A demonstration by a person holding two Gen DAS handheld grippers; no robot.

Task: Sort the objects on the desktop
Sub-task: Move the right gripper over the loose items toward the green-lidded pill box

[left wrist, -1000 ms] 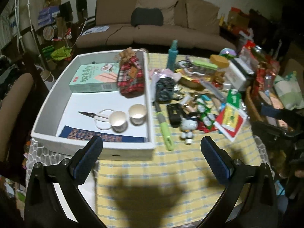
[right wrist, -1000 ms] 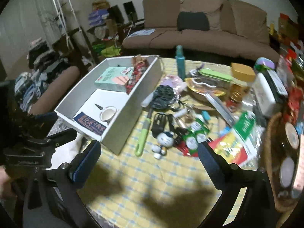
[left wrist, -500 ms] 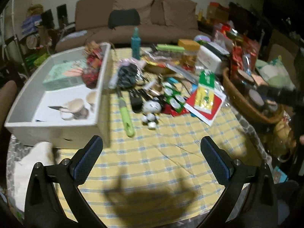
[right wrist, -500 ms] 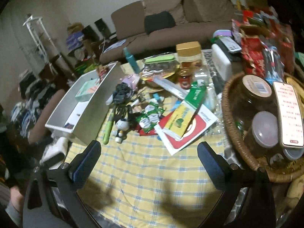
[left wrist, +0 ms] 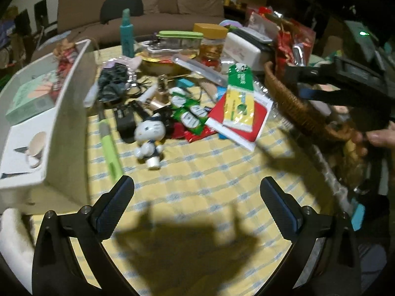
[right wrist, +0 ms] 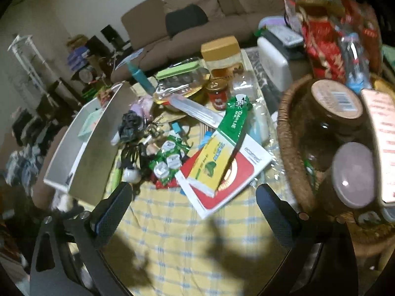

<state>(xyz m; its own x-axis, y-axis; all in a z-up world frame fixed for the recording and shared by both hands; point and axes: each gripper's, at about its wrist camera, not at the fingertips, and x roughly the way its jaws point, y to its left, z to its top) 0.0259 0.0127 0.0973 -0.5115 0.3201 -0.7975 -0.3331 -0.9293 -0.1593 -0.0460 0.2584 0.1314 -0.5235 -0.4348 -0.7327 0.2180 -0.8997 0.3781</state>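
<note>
At far left sits the white rectangular sorting box [left wrist: 71, 113]. The left gripper [left wrist: 197, 197] hangs spread wide and empty, near the white cat figurine [left wrist: 150, 135]. The right gripper [right wrist: 195, 207], equally wide and empty, faces the yellow-green toothpaste carton [right wrist: 217, 155]; best approach it squarely across its narrow sides.

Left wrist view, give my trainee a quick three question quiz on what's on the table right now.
1. True or false: the left gripper holds something.
2. What lies on the red card? A) toothpaste box B) scissors C) cup
3. Which side of the cat figurine is the white tray on in this view?

Key: 1. False, its jaws are open and empty. 2. A, the toothpaste box. 3. Left.
</note>
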